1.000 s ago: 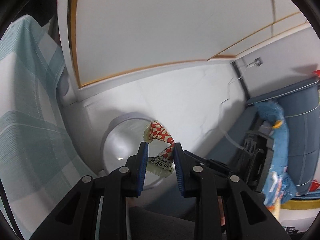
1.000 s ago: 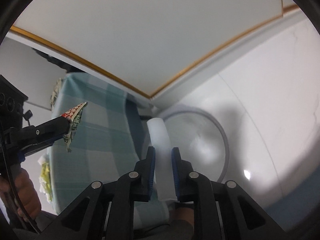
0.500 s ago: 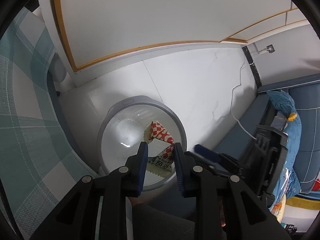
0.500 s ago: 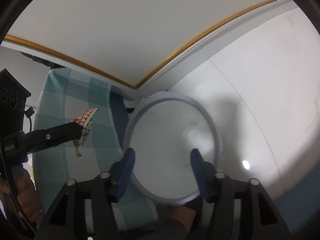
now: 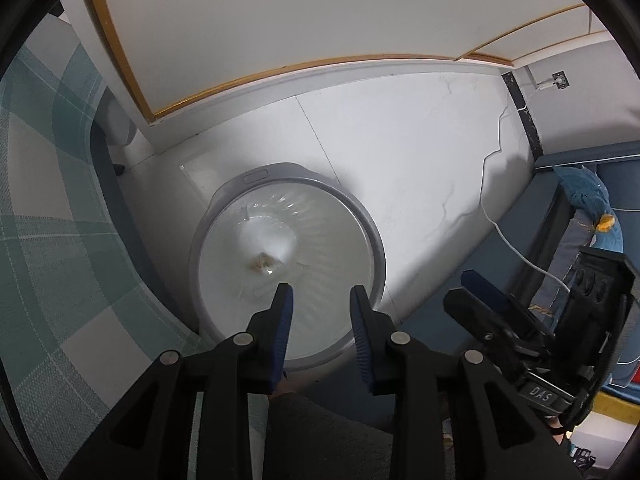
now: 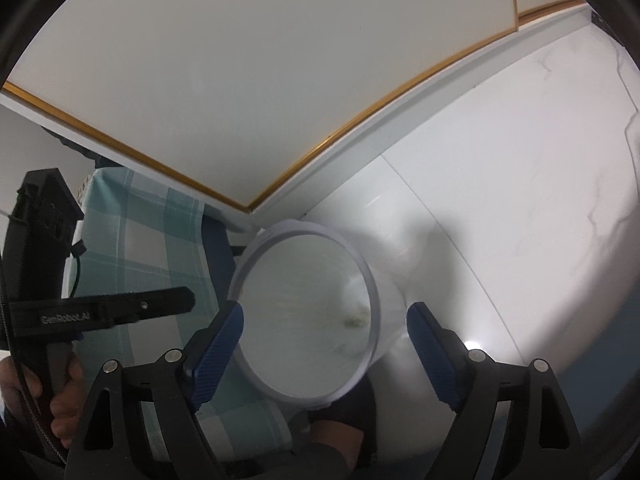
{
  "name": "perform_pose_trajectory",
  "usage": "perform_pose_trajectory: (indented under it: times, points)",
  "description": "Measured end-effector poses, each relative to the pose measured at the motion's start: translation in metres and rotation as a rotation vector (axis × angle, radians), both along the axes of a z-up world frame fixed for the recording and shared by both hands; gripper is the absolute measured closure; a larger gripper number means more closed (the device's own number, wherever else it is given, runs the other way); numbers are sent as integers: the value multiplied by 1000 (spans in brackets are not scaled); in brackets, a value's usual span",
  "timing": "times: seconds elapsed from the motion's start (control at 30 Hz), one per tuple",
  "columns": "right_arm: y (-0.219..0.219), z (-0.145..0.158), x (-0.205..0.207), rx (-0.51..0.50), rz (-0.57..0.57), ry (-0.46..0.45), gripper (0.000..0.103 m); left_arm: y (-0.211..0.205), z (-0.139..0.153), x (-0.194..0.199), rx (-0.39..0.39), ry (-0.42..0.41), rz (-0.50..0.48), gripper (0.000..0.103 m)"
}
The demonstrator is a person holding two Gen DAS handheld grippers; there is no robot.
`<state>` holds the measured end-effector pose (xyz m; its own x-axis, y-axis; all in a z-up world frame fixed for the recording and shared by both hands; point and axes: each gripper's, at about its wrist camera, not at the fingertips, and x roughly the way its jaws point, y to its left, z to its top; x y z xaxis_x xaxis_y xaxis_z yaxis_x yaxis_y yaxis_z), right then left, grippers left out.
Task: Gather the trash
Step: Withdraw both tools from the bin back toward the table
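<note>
Trash bin point(image 5: 372, 248): round, grey-rimmed, white liner, mouth facing up, no long axis. Stands on pale floor point(image 5: 400, 152), near the wall base; checked cloth point(image 5: 48, 240) close on one side, open floor on the other. Small brownish scrap point(image 5: 264, 264) at the liner bottom. Left gripper point(image 5: 320, 300): over the mouth, jaws just parted, narrow, empty. Right gripper point(image 6: 324, 320): jaws just spread wide, empty.

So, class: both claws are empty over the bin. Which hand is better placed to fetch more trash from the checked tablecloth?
Left, probably: the left claw hangs beside the checked tablecloth, with the bin on its far side.
</note>
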<state>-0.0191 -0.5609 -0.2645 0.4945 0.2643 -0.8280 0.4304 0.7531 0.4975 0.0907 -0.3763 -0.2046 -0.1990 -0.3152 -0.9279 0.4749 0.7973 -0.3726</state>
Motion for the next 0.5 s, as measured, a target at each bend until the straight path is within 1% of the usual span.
perform_pose_trajectory:
  times: [0.03,0.1,0.23,0.33,0.4,0.5]
  points:
    - [1,2,1,-5,-1,0,19,0,2,0,1,-7,4,69]
    - [3,6,2,-14,-2,-7,18,4,10,-2,1,-46,14,52]
    - [3,21,-1,-36,-12,-32,15,12,30,-5,-9,-138,28,50]
    - [5,36,-3,-59,-15,-60,15,20,56,-8,-17,-251,54,48]
    - [7,48,-4,-81,-16,-78,15,27,73,-10,-23,-326,70,40]
    - [13,75,-7,-115,-8,-130,15,38,100,-14,-29,-441,100,37]
